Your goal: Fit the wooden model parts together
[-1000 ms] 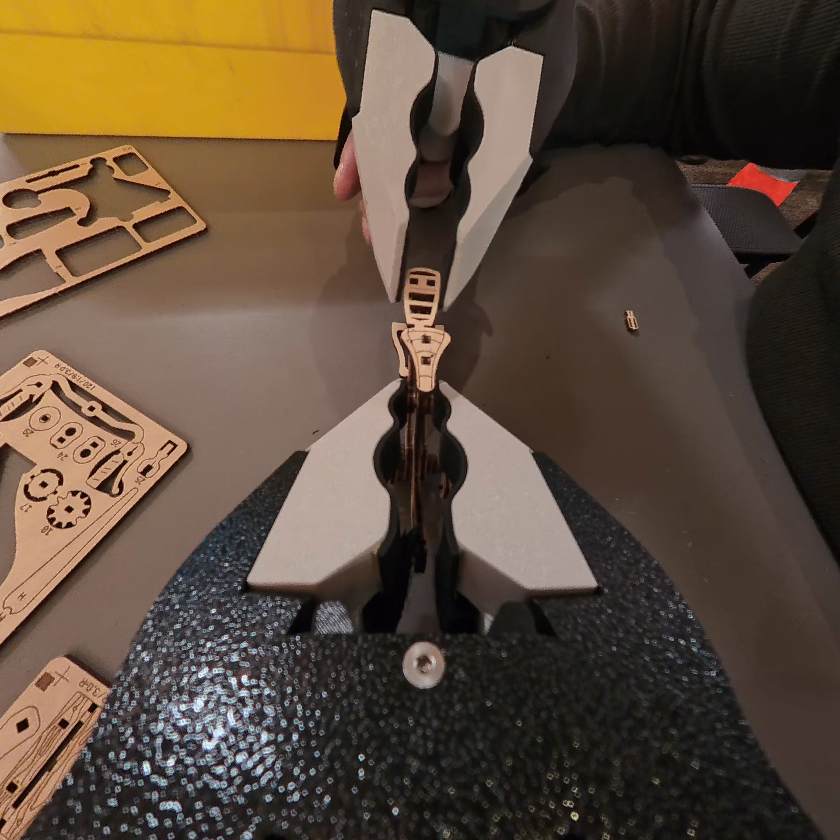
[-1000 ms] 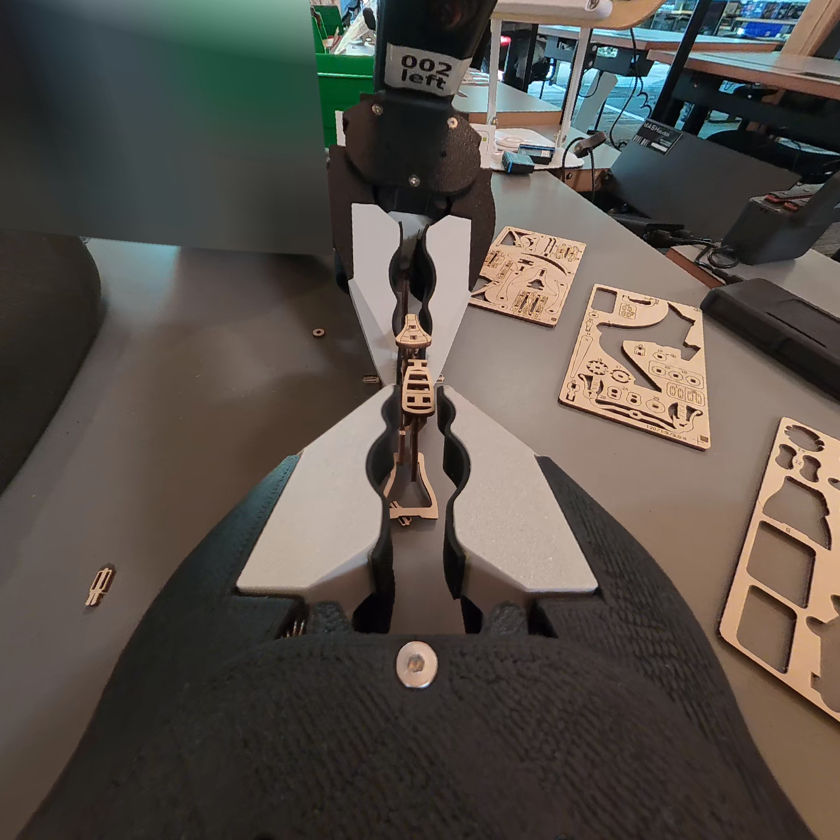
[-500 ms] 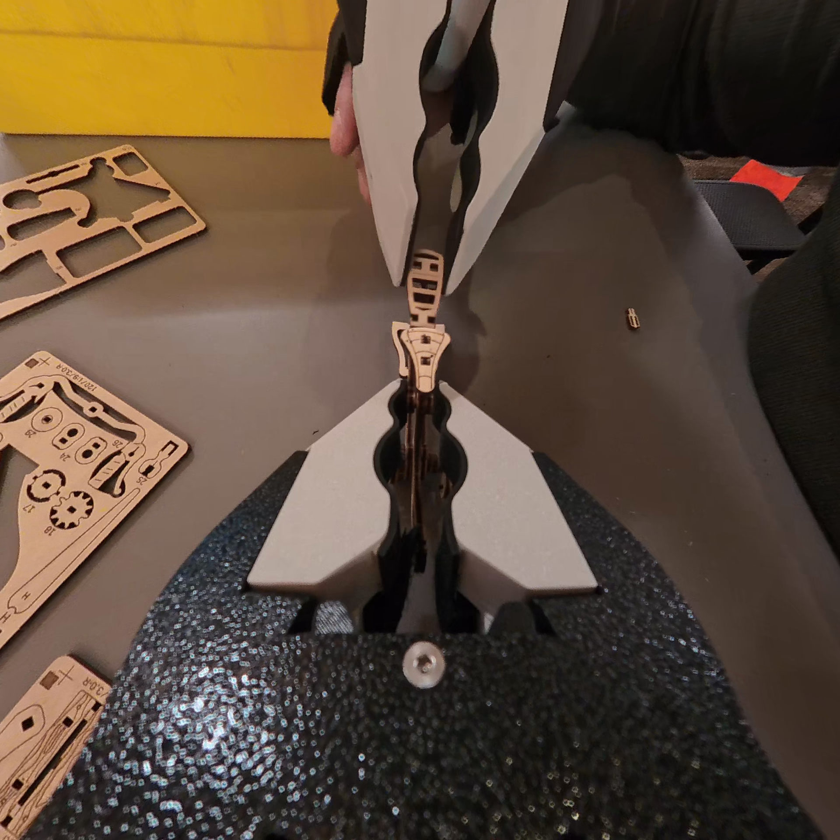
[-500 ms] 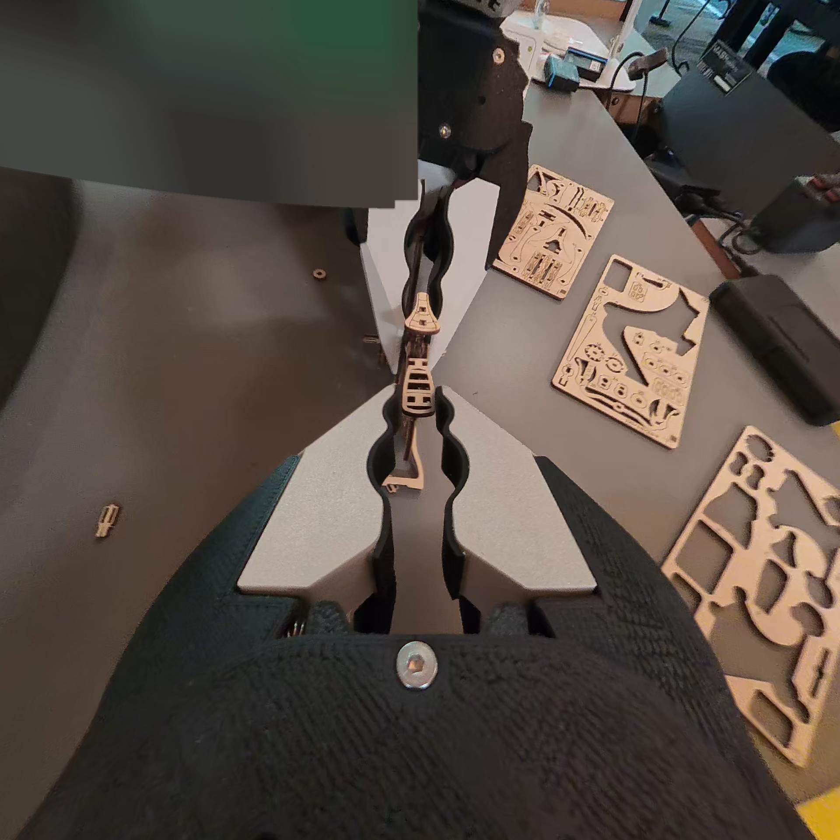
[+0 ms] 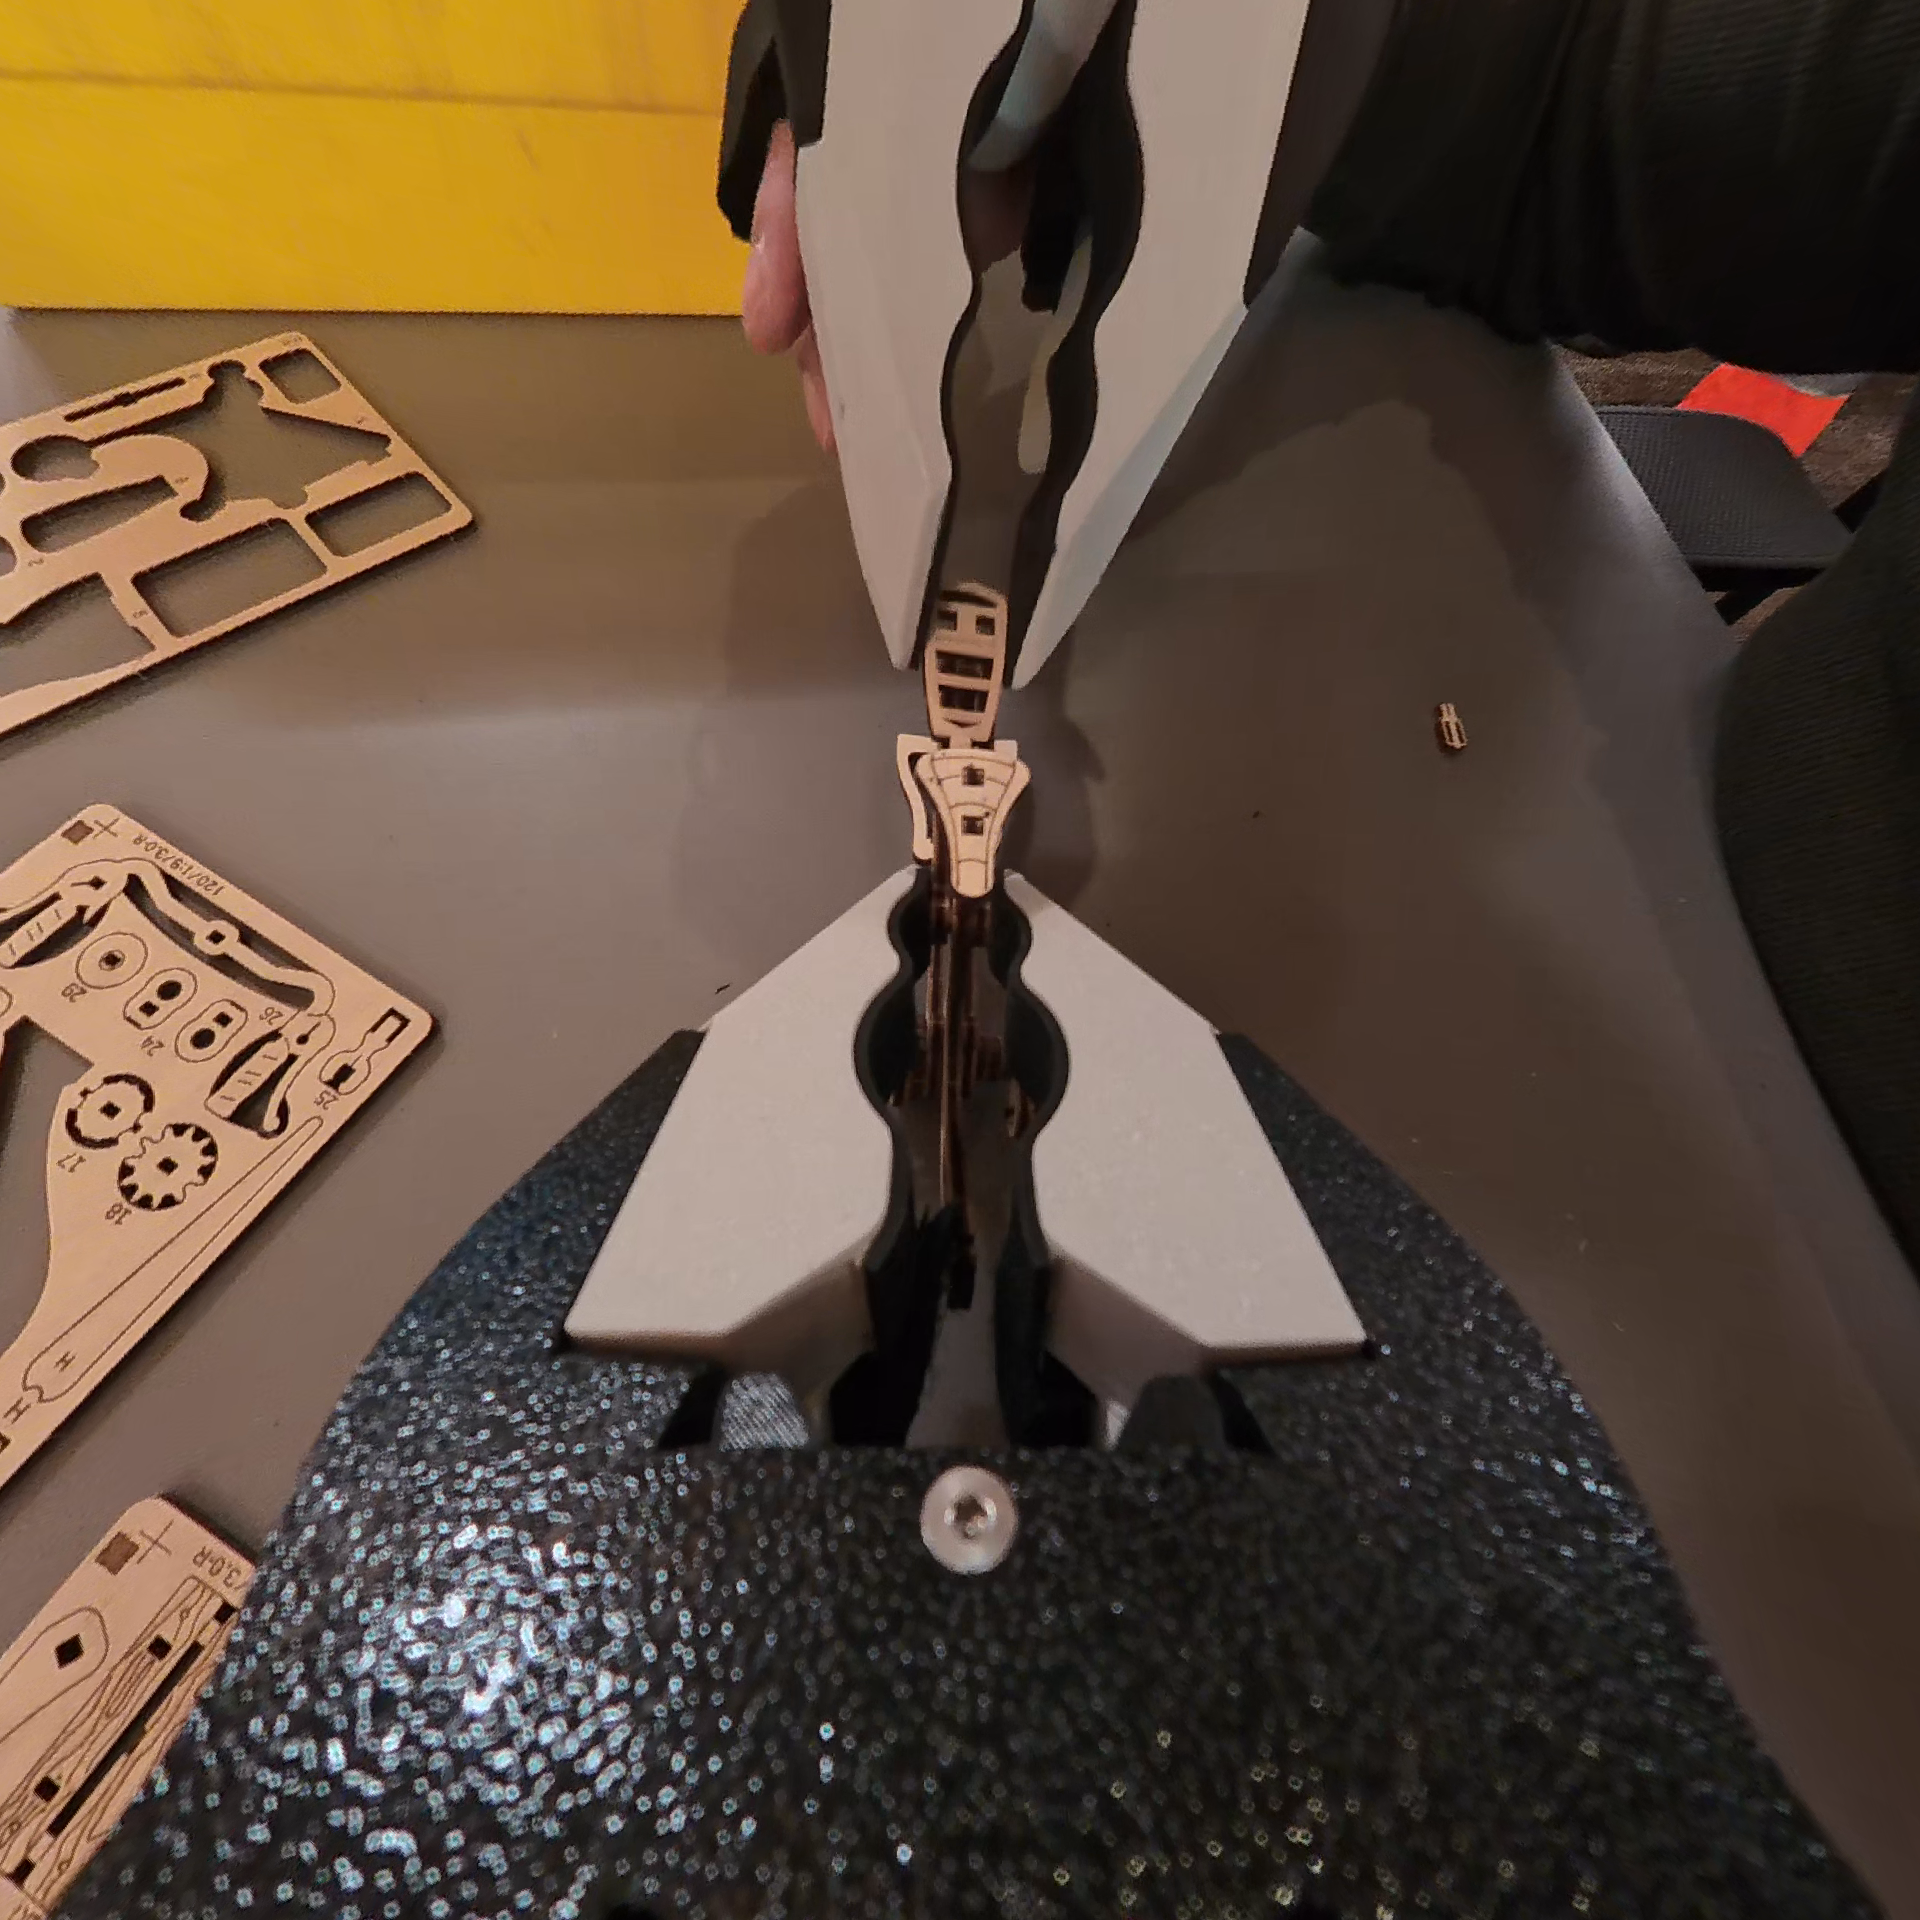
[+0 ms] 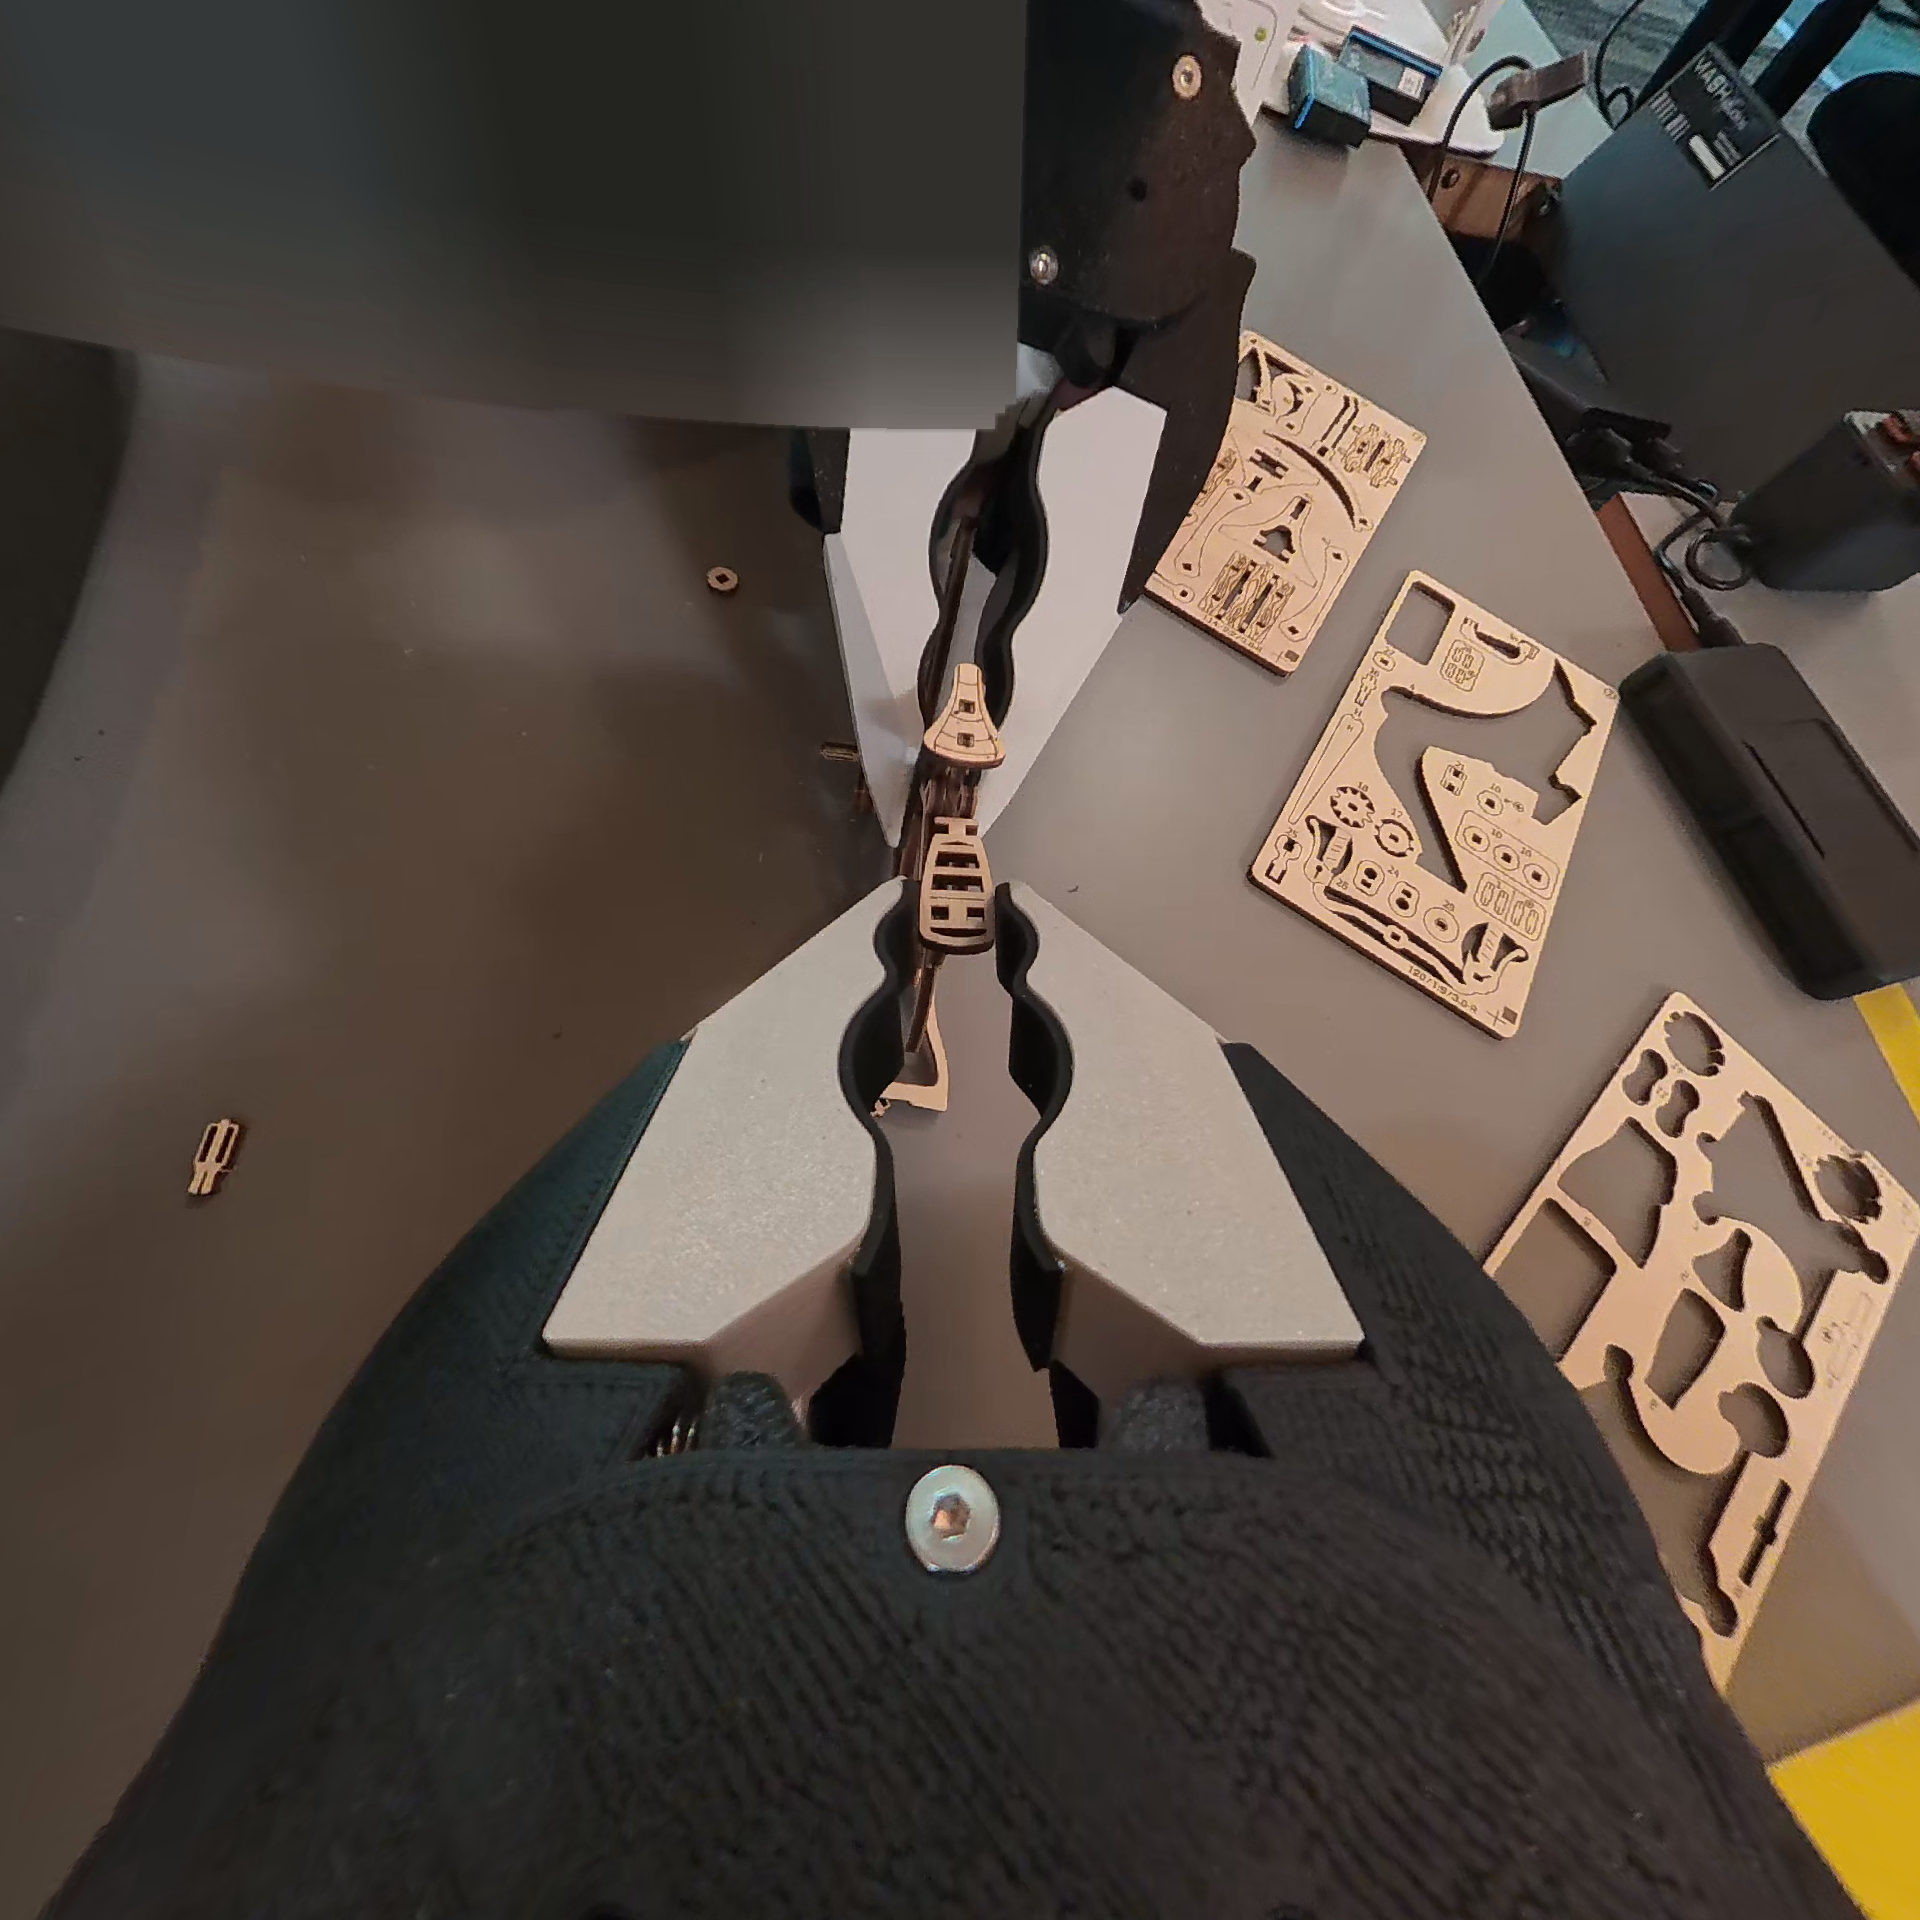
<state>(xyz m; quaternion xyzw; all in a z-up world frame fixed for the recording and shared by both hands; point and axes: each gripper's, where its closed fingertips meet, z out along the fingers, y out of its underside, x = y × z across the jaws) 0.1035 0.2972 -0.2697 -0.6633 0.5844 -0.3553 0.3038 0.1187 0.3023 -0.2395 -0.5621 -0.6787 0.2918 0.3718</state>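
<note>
Between both closed tools (image 5: 961, 899) (image 6: 948, 894), slotted piece (image 6: 954, 898) against half-hidden wooden model (image 5: 966, 821).

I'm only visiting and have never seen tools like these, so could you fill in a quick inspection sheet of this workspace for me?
Surface: grey table, matte, partly shadowed.
Job's things: slotted wooden piece in the right gripper; partly built wooden model in the left gripper; the two meet tip to tip.
Clutter: punched-out wooden sheets; tiny loose wooden bits.
Grippers: both shut on their parts, facing each other.
Cables: black leads by dark boxes at the table's far edge.
Surroundings: yellow panel; a dark sleeve; other desks behind.
</note>
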